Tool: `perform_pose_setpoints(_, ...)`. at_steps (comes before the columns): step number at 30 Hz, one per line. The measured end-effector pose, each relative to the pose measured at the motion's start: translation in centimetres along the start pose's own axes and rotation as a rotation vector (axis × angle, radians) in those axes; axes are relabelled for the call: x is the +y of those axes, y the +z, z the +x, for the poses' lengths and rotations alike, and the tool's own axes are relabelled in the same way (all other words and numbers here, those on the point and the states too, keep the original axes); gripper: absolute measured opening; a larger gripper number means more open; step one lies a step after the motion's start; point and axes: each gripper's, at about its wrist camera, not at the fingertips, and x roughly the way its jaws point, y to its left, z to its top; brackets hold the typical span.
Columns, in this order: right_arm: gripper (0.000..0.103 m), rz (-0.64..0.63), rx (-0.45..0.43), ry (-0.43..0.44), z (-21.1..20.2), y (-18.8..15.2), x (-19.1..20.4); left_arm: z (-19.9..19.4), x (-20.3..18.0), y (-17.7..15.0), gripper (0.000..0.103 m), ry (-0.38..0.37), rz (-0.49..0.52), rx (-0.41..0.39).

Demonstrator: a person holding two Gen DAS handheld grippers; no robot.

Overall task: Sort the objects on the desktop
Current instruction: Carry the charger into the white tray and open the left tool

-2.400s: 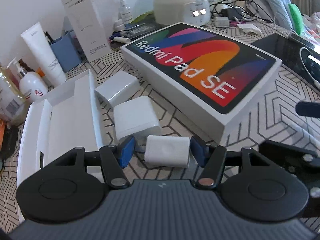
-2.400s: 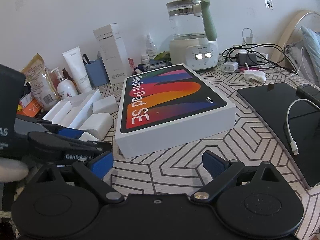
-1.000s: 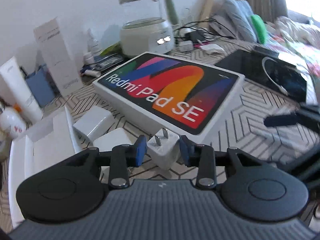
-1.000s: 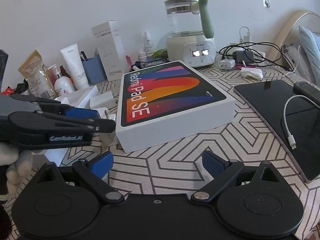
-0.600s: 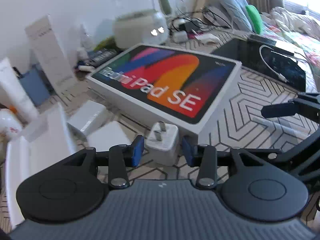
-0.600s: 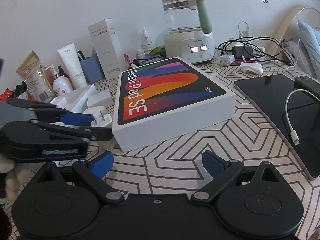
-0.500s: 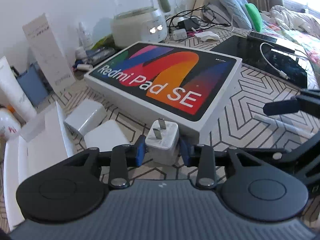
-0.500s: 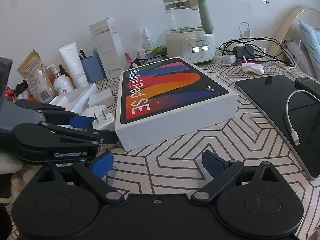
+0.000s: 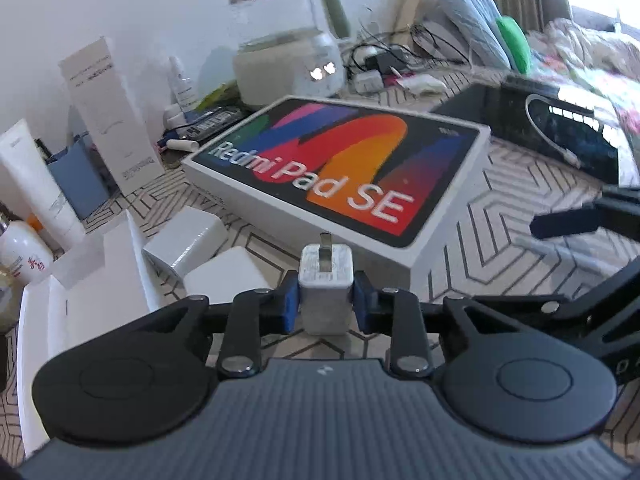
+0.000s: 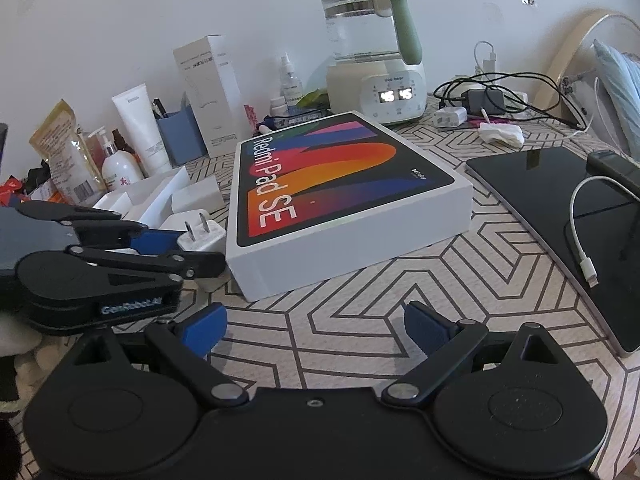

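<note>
My left gripper is shut on a white charger plug with its prongs pointing forward, held above the table just left of the Redmi Pad SE box. In the right wrist view the same plug and left gripper sit at the box's near left corner. My right gripper is open and empty over the patterned tablecloth in front of the box. Two small white boxes and an open white tray lie to the left.
A kettle stands behind the box. A dark tablet with a white cable lies at the right. Bottles, a tall white carton and a blue holder line the wall at left. Chargers and cables lie at the back right.
My left gripper picked the plug up off the table, turned it prongs-forward and carried it right, toward the box corner. The right gripper stayed open and almost still.
</note>
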Motion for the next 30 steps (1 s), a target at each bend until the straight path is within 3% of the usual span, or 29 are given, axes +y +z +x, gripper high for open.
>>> perform_pose_setpoints(8,0.098,-0.029,-0.008,0.024,0.0,0.1,2.1,-3.1,1.8,-0.2,0.027,0.01,-0.061,-0.074)
perform_pose_setpoints(16,0.098,-0.091,-0.001,0.069,0.1,-0.2,5.7,-7.4,5.7,-1.9,0.027,0.082,-0.151,-0.122)
perform_pose_setpoints(22,0.099,-0.137,0.005,0.102,0.2,-0.4,8.5,-8.7,9.8,-4.2,0.027,0.162,-0.24,-0.094)
perform_pose_setpoints(30,0.099,-0.186,0.014,0.109,0.3,-0.9,10.7,-6.7,11.6,-7.4,0.027,0.127,-0.301,-0.04)
